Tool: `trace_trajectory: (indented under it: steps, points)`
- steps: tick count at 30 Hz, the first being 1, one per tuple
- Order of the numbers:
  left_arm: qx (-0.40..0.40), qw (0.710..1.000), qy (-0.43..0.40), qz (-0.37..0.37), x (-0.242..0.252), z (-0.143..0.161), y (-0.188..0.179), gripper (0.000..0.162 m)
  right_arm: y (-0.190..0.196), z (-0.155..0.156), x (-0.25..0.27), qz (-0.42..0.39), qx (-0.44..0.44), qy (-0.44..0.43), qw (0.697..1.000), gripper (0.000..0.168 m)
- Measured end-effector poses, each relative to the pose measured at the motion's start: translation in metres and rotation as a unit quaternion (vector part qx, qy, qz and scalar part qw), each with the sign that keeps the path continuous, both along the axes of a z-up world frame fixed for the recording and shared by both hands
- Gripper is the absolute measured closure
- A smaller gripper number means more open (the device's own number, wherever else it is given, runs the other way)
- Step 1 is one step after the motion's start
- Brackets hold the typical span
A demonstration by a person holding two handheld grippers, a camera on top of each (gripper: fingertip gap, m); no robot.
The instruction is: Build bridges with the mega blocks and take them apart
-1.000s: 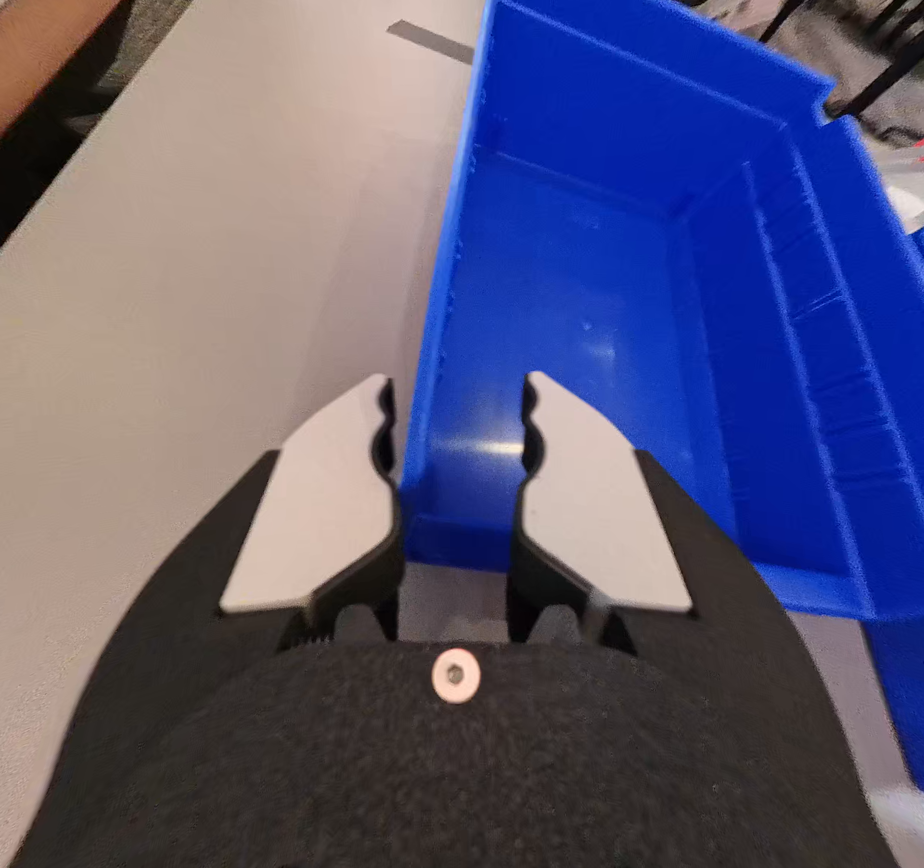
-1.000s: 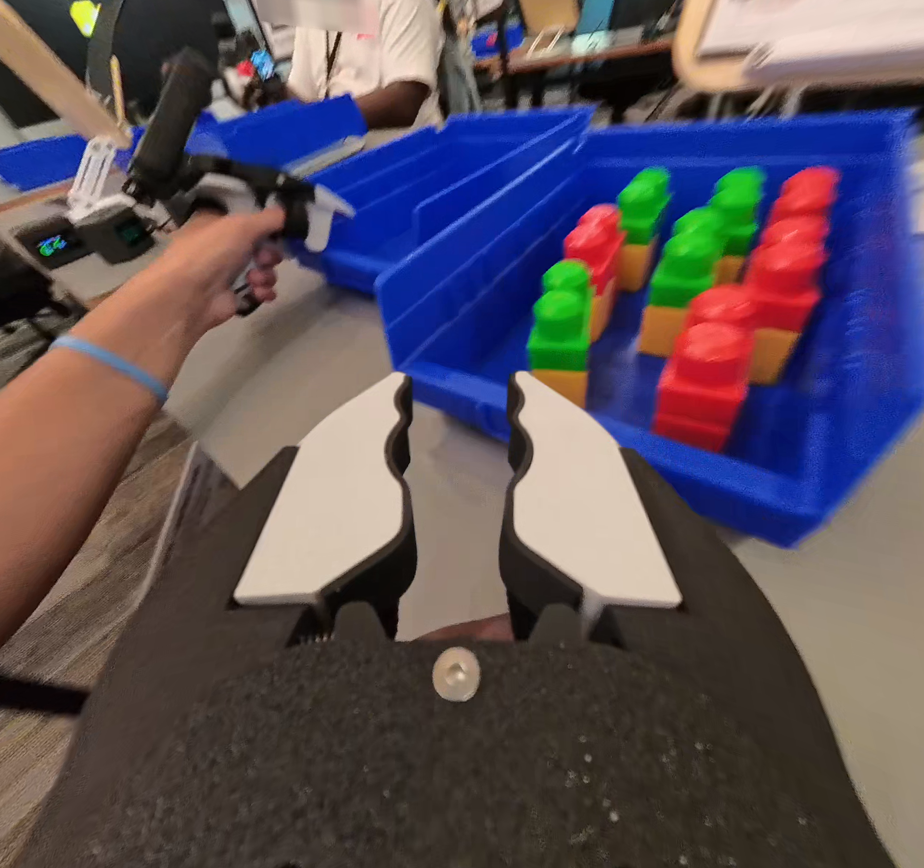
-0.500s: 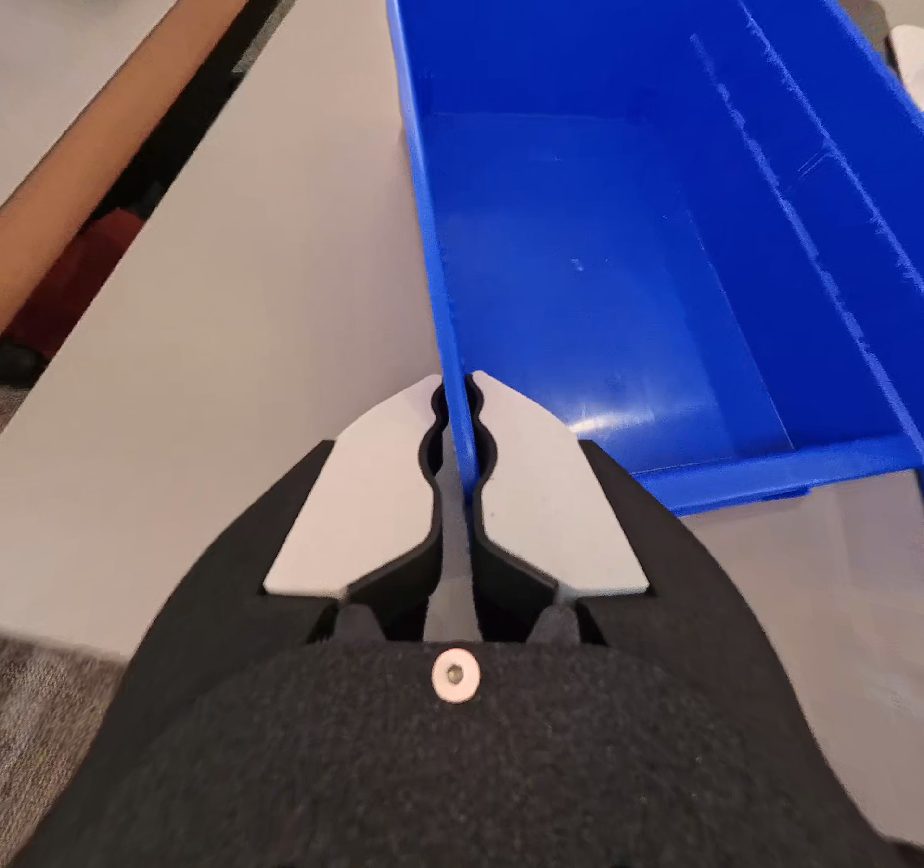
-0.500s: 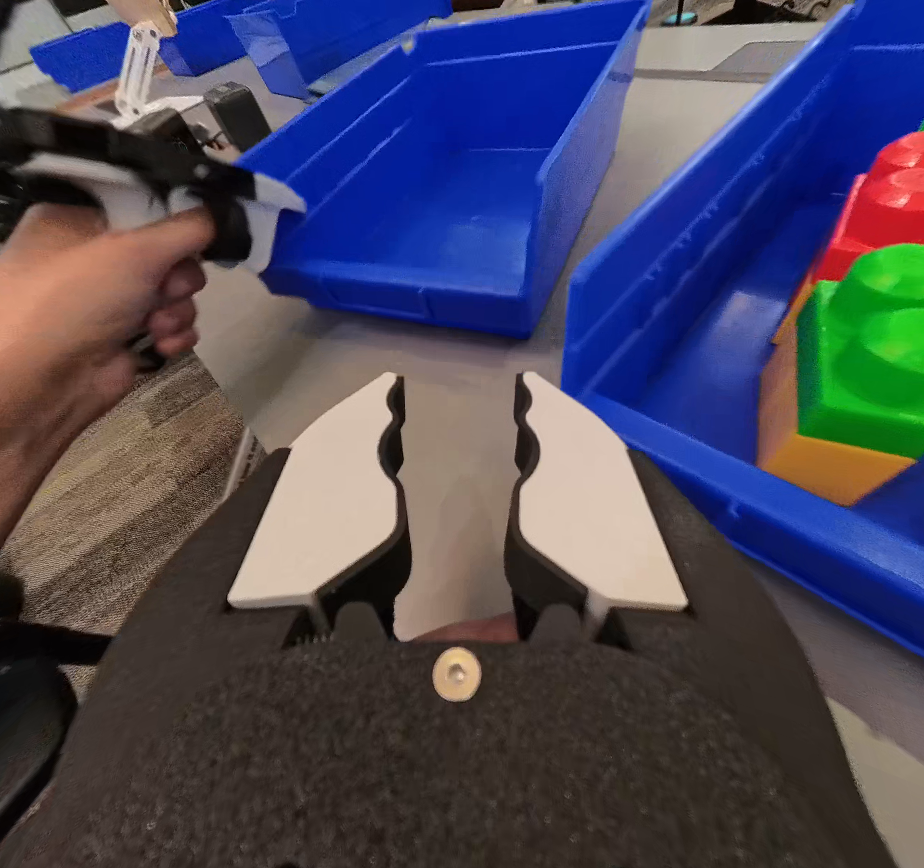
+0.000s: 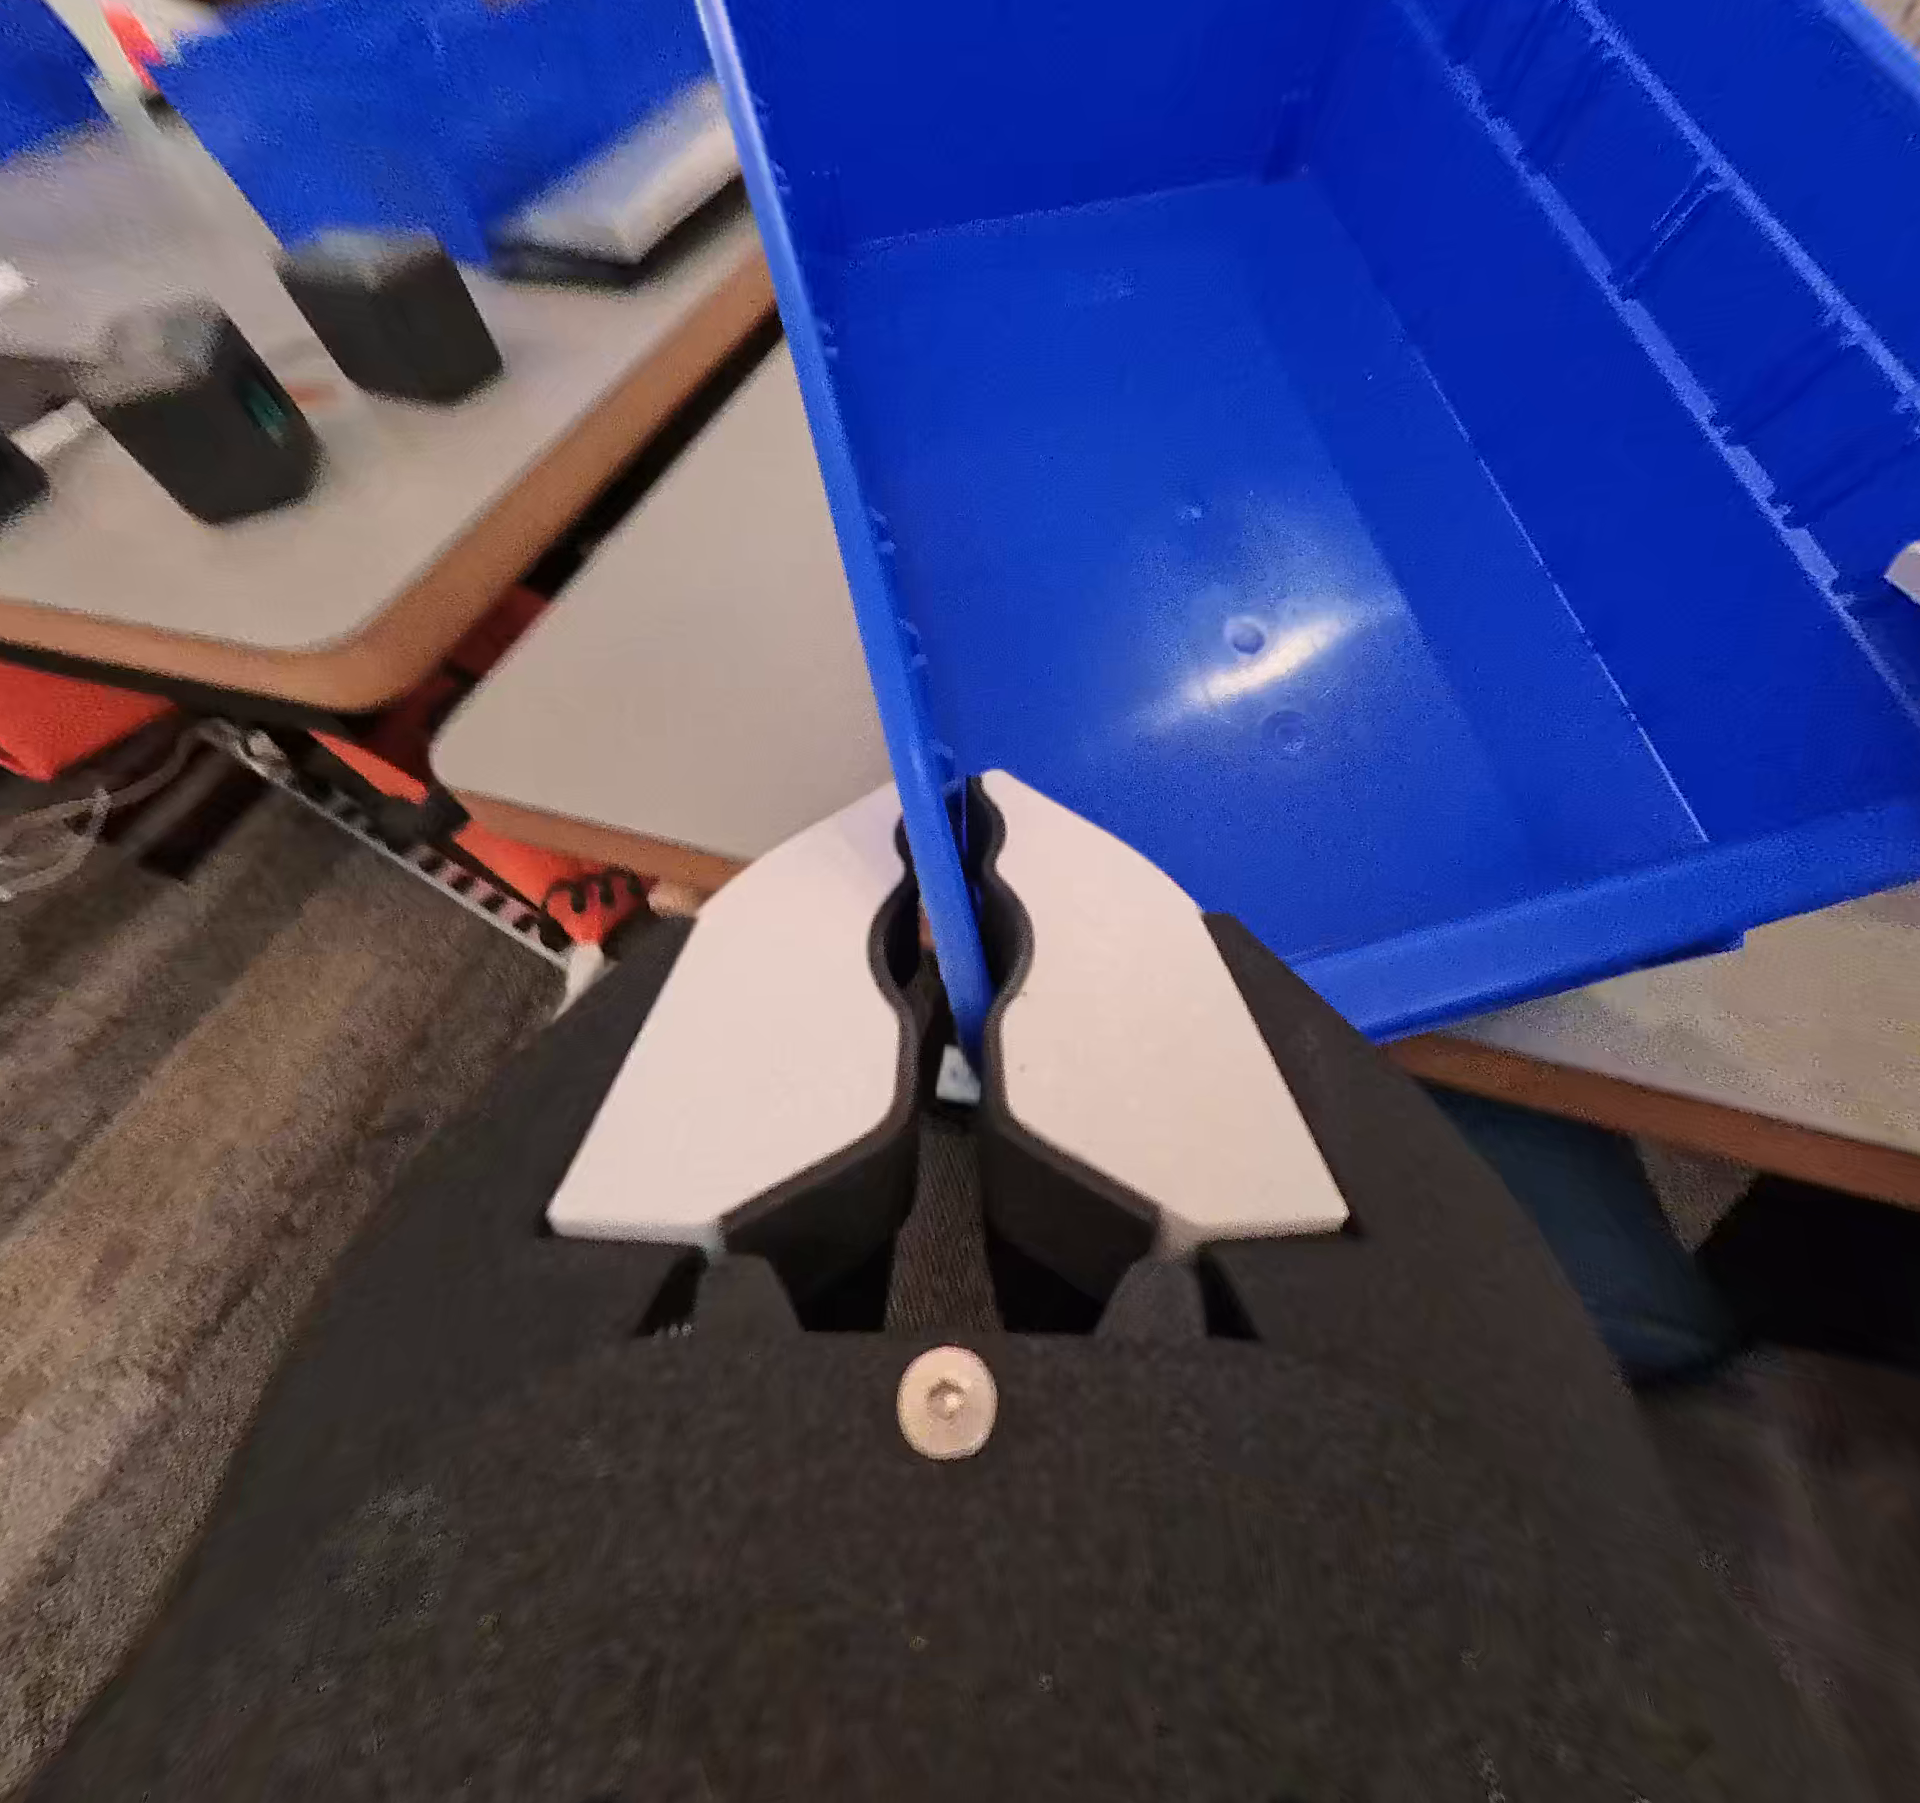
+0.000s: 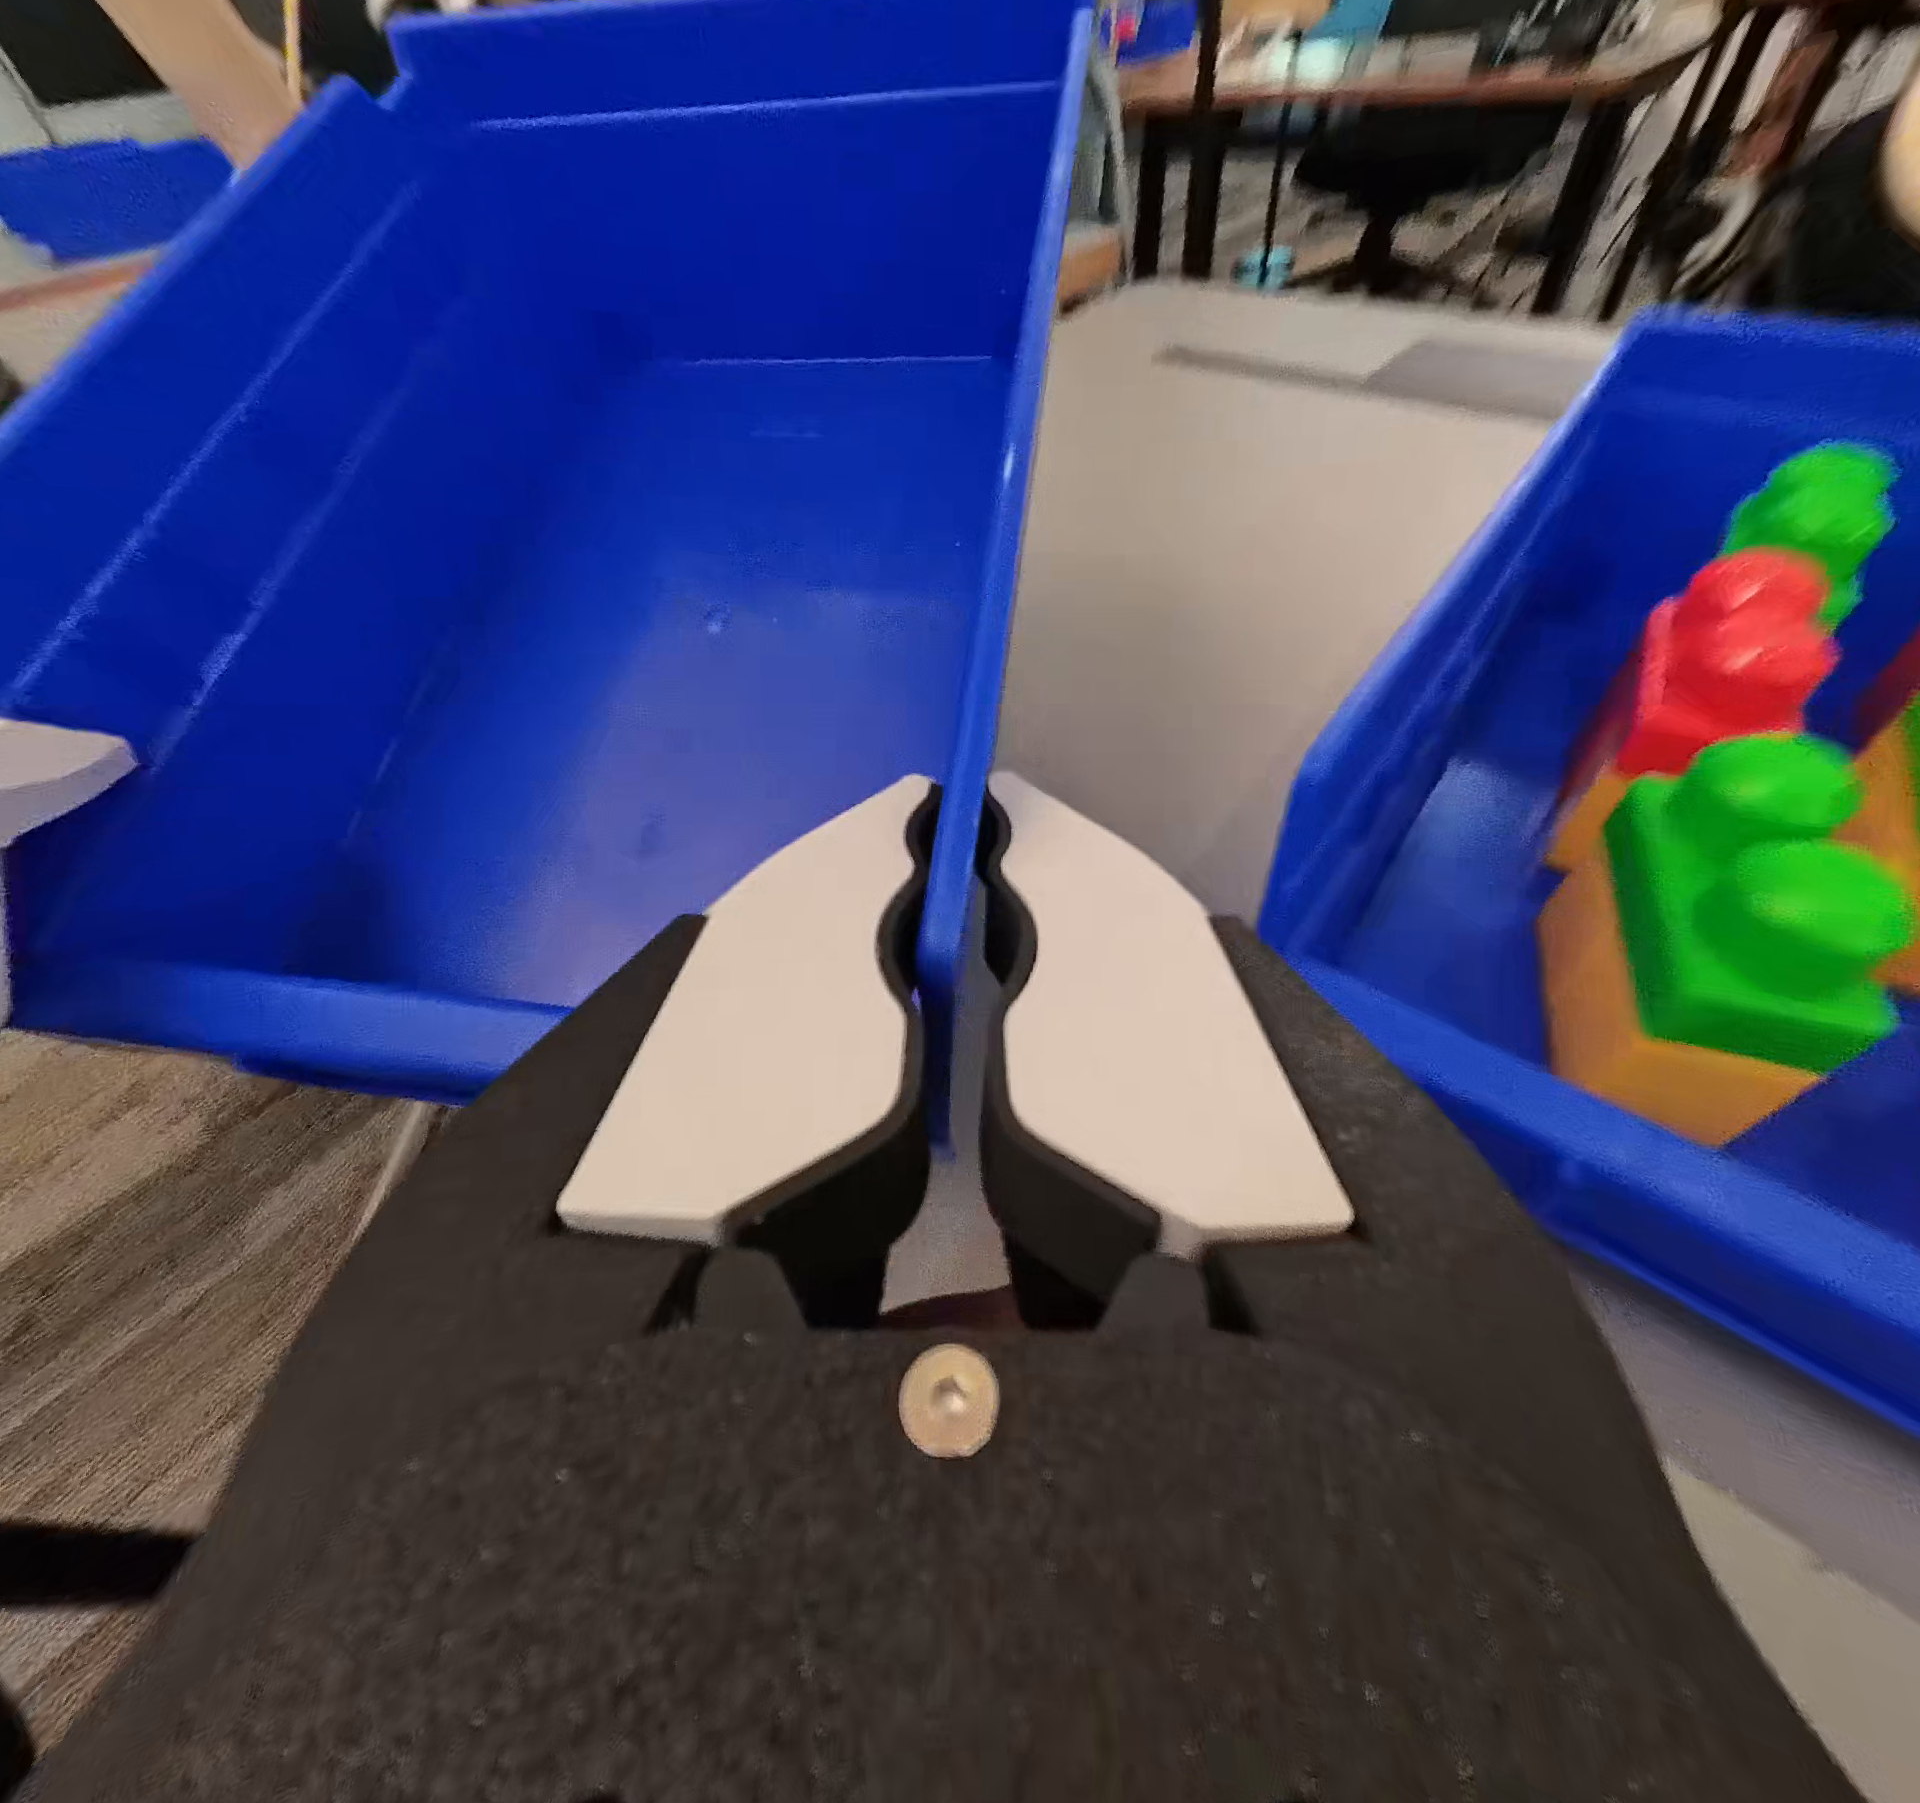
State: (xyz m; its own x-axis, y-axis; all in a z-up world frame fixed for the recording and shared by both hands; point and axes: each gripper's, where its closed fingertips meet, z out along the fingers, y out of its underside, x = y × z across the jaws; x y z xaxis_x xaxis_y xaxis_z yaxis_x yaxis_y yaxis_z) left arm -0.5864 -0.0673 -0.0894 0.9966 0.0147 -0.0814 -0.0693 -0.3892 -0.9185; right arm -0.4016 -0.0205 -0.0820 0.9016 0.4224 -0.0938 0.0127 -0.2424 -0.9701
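Note:
An empty blue bin (image 5: pixel 1247 506) fills the left wrist view. My left gripper (image 5: pixel 951 797) is shut on its left wall near the front corner. The same bin (image 6: pixel 623 558) shows in the right wrist view, where my right gripper (image 6: pixel 961 787) is shut on its right wall. The bin looks tilted, its front end past the table edge. A second blue bin (image 6: pixel 1558 1161) on the right holds green (image 6: pixel 1766 922), red (image 6: pixel 1735 652) and orange (image 6: pixel 1642 1057) mega blocks, stacked together. The left gripper's fingertip (image 6: pixel 42 777) shows at the left edge.
The grey table (image 6: pixel 1195 558) lies between the two bins. A neighbouring table carries black boxes (image 5: pixel 208 423) and more blue bins (image 5: pixel 343 122). Carpet floor (image 5: pixel 156 1130) lies below the table edge. Chairs and desks stand behind. Some 20 centimeters of space lies between my two pairs of fingers.
My right gripper moved left from the block bin to the empty bin and shut on its right wall. The left gripper stayed shut on the left wall. The bin has tilted and shifted towards the table edge.

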Motion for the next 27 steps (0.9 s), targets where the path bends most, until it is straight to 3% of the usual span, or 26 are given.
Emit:
trace_trajectory:
  steps: [6, 12, 19, 23, 27]
  points:
    - [0.089, 0.995, 0.016, -0.050, 0.059, 0.092, 0.014, 0.157, -0.005, 0.096, 0.070, -0.056, 0.094, -0.003, 0.994, 0.163]
    - [0.144, 0.975, 0.020, -0.169, 0.204, 0.157, 0.053, 0.156, -0.010, 0.165, 0.220, -0.175, 0.143, -0.021, 0.974, 0.164]
    - [0.118, 0.946, -0.038, -0.301, 0.420, 0.142, 0.061, 0.156, -0.058, 0.167, 0.422, -0.323, 0.115, -0.052, 0.938, 0.163]
    - [0.067, 0.930, -0.067, -0.356, 0.539, 0.106, 0.047, 0.156, -0.085, 0.138, 0.531, -0.390, 0.053, -0.074, 0.916, 0.163]
    - [0.005, 0.922, -0.063, -0.381, 0.625, 0.059, 0.036, 0.156, -0.101, 0.085, 0.611, -0.413, -0.013, -0.065, 0.908, 0.163]
